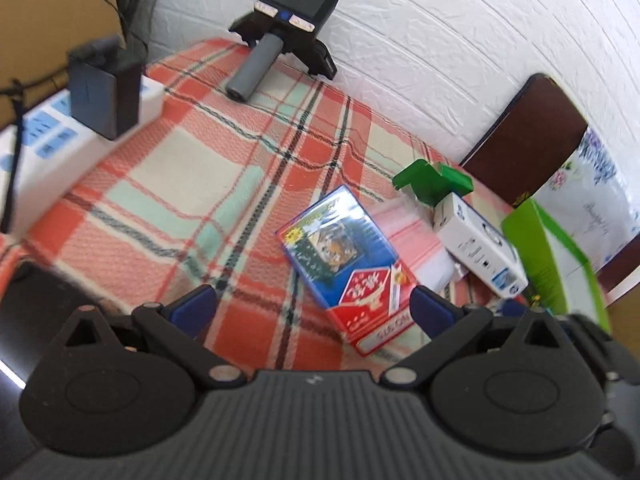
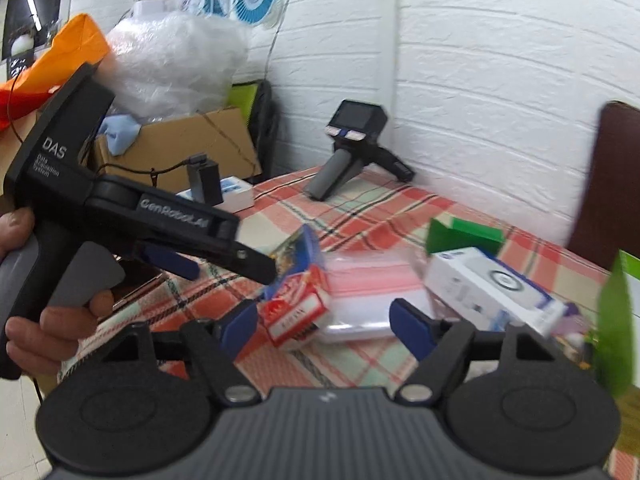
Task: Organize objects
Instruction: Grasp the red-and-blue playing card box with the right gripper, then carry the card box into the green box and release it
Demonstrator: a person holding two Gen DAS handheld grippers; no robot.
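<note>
Open plaid red-and-mint tablecloth [image 1: 192,184] fills the left and middle, bounded by a white brick wall [image 1: 440,48] behind and a dark brown headboard [image 1: 524,140] at right. Left gripper [image 1: 312,312] and right gripper [image 2: 324,326] both gape, holding nothing. The blue-and-red card box [image 1: 344,264] lies flat centre-right, beside a white carton [image 1: 480,252], a green open box [image 1: 432,182] and a spare black handheld gripper [image 1: 288,28] by the wall.

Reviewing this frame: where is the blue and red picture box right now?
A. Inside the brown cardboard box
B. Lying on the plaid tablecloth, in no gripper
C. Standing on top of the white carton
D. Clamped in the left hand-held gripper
B: the blue and red picture box lies on the plaid tablecloth, ahead of the left hand-held gripper, whose jaws stand open and empty.
</note>
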